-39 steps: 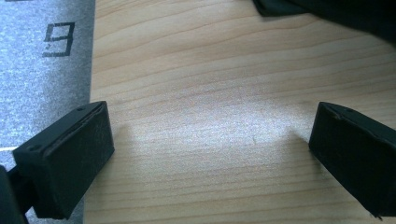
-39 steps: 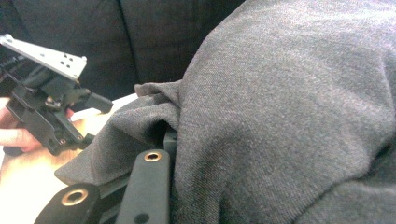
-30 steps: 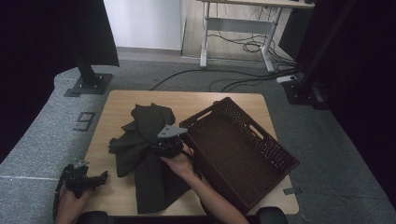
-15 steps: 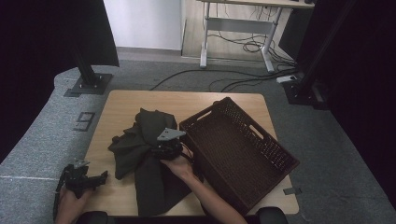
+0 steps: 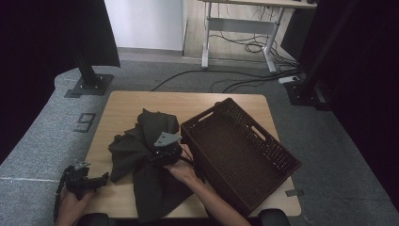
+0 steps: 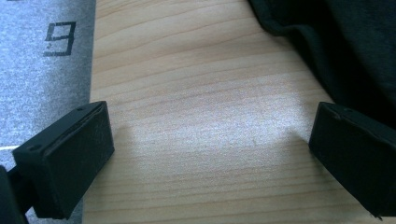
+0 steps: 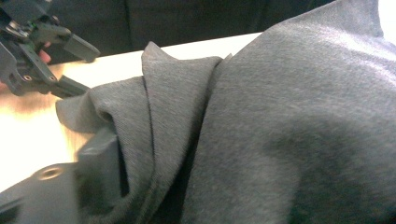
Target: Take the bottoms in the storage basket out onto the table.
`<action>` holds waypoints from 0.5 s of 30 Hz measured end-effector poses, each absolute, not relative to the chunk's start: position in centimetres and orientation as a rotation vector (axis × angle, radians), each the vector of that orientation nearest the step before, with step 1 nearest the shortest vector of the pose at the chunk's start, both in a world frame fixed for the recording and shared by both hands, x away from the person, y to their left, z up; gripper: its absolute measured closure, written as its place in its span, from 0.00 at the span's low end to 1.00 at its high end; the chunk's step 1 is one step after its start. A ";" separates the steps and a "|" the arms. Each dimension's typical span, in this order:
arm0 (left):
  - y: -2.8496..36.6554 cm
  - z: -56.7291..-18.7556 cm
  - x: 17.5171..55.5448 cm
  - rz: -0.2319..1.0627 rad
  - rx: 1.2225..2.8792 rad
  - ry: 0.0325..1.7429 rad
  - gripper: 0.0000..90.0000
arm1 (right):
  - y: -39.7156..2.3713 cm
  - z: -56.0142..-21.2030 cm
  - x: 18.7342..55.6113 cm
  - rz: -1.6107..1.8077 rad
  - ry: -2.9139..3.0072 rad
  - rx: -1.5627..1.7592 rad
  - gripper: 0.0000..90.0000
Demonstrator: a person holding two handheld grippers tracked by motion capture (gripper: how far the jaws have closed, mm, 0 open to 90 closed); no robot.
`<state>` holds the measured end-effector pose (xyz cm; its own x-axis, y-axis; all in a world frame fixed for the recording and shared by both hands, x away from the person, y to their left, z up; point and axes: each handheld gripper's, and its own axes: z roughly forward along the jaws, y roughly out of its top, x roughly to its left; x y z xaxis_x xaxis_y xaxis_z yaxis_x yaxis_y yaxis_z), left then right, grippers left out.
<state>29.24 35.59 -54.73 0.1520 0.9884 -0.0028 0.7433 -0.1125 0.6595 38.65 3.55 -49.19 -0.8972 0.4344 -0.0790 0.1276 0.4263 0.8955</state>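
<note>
A dark garment [image 5: 141, 136] lies crumpled on the wooden table [image 5: 122, 103], left of a dark woven basket [image 5: 266, 134]. My right gripper [image 5: 162, 153], with its grey plate on top, sits on the garment's middle beside the basket. Its jaws have just been opening, with folds of the cloth [image 7: 280, 116] still between them. One finger [image 7: 100, 163] shows beside a fold; the other is hidden under cloth. My left gripper [image 5: 101, 179] rests at the table's front left corner, open [image 6: 210, 144] over bare wood, with the garment's edge [image 6: 355, 46] just past its right jaw.
The basket stands askew over the table's right half, and its near corner overhangs the front edge. Grey carpet [image 5: 56, 141] surrounds the table, with a floor marking at the left. A black stand [image 5: 87, 70] and a desk frame with cables [image 5: 244, 42] stand beyond.
The garment's far part has bunched up into a taller fold beside the basket, and the right gripper has shifted slightly with it. The left gripper has stayed put.
</note>
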 end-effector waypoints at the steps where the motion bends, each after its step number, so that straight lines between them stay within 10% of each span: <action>1: 35.6 -54.7 29.2 0.617 1.913 1.645 0.00 | 3.6 -49.1 38.6 1.447 2.387 0.486 0.14; 15: 35.6 -54.7 29.3 0.617 1.911 1.648 0.00 | 2.6 -45.5 36.7 1.459 2.325 0.498 0.02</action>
<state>29.26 35.56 -54.73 0.1486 0.9889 -0.0041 0.7429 -0.1089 0.6605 36.67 2.65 -45.45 -0.8772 0.4683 -0.1060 0.1082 0.4078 0.9066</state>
